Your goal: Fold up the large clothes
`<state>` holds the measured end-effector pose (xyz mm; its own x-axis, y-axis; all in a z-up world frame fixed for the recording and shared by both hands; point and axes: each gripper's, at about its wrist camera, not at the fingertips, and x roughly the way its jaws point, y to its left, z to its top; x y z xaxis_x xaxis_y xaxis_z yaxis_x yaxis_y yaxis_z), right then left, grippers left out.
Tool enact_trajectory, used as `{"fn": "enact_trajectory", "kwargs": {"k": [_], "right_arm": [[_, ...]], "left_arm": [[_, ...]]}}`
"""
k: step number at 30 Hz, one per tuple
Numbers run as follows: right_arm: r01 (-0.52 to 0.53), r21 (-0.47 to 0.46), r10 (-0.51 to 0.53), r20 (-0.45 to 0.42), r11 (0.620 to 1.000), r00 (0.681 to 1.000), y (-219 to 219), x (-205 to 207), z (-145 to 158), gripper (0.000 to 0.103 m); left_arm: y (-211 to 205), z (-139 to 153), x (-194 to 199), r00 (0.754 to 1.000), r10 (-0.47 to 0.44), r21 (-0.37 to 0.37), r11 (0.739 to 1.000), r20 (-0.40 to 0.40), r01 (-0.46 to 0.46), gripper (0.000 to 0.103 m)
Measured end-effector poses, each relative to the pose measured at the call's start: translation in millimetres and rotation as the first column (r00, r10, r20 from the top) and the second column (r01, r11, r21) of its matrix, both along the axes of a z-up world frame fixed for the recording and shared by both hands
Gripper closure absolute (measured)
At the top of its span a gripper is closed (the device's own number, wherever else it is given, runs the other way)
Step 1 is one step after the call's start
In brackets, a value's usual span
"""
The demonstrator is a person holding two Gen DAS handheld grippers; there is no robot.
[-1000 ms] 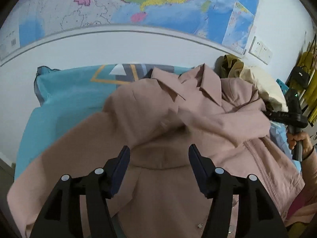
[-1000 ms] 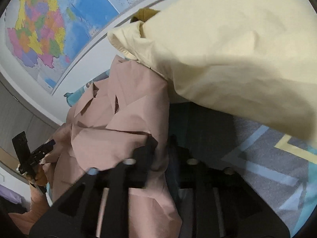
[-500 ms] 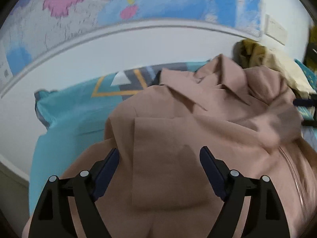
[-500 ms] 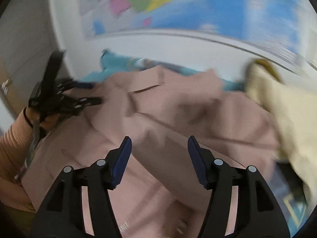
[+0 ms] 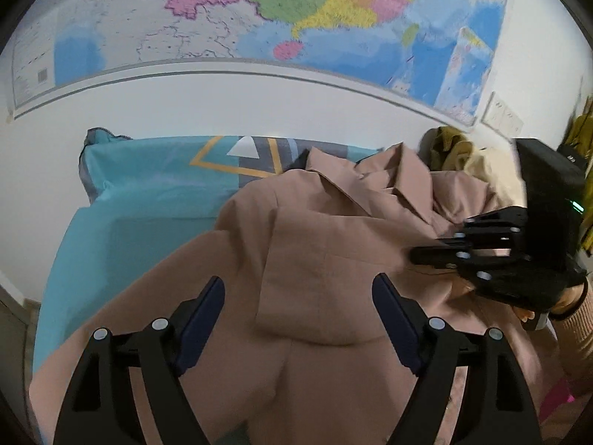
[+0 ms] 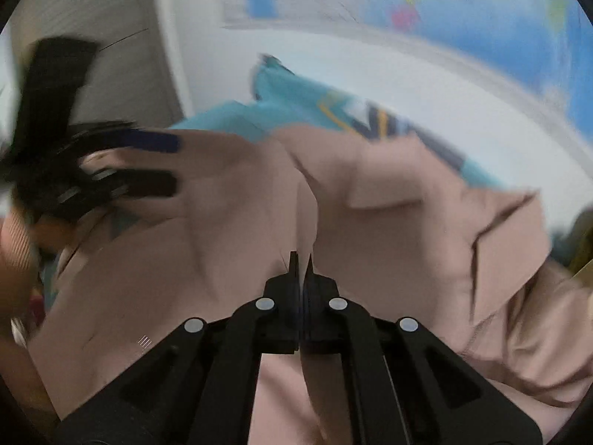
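Observation:
A large dusty-pink jacket point(image 5: 326, 259) lies spread on a teal bed cover point(image 5: 148, 200), collar toward the wall. My left gripper point(image 5: 298, 296) is open and empty, held just above the jacket's folded-in panel. My right gripper point(image 6: 301, 259) is shut on a raised fold of the pink jacket point(image 6: 389, 200). The right gripper also shows in the left wrist view point(image 5: 437, 248) at the jacket's right side. The left gripper shows blurred in the right wrist view point(image 6: 174, 163), open over the jacket.
A cream garment point(image 5: 481, 170) and an olive one point(image 5: 448, 144) are piled at the bed's far right. A wall map point(image 5: 296, 18) hangs behind the bed. The bed's left edge point(image 5: 55, 278) drops toward the floor.
My right gripper was open half a second ago and has closed on a fold of the jacket. The left gripper stays open and has shifted slightly over the jacket.

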<state>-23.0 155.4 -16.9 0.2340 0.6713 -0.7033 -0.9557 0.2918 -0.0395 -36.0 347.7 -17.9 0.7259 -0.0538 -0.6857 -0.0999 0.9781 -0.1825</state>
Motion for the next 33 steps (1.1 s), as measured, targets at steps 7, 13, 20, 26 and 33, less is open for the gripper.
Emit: {"fn": "enact_trajectory", "kwargs": {"k": [7,13,20,26,33], "right_arm": [[-0.18,-0.045,0.183,0.052,0.983,0.982,-43,-84,-26,0.098],[-0.167,-0.036,0.163,-0.099,0.985,0.982,-69,-79,-42,0.066],[0.038,0.116,0.008,-0.365,0.993,0.931,-66,-10,-23,0.039],[0.026,0.059,0.007,-0.497,0.998,0.868,-17,-2,-55,0.082],[-0.218,0.099,0.227,-0.086,0.971,0.97,-23,-94,-4,0.092]], "left_arm": [[-11,1,-39,0.998,-0.052,-0.064,0.996,0.047,0.055,0.024],[-40,-5,-61,0.99,-0.131,-0.058,0.989,0.043,0.133,0.024],[-50,-15,-56,0.987,-0.157,-0.091,0.983,0.019,0.158,0.024],[-49,-25,-64,0.991,-0.133,-0.124,0.984,-0.003,0.131,0.024],[-25,-23,-93,0.997,-0.067,-0.215,0.974,0.029,0.072,0.024]]}}
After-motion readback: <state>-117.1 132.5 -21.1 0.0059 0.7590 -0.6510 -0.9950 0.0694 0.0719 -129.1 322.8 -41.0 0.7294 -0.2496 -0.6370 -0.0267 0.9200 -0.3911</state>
